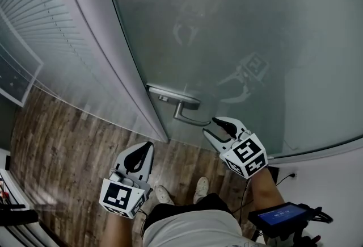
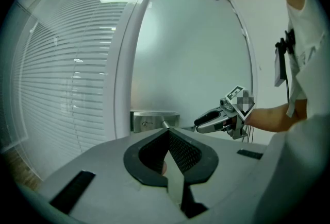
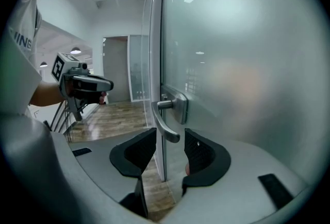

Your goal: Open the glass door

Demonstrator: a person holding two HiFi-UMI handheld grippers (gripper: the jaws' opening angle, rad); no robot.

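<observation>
The frosted glass door fills the upper right of the head view, with a metal lock plate and a lever handle near its left edge. My right gripper is at the lever's free end. In the right gripper view the jaws stand open, and the tip of the handle lies between the pads without being pressed. My left gripper hangs lower left, away from the door, and its jaws are shut on nothing. It looks toward the lock plate and the right gripper.
A pale door frame and a glass wall with blinds stand left of the door. Wooden floor lies below, with the person's shoes. A device with a blue screen sits at the lower right.
</observation>
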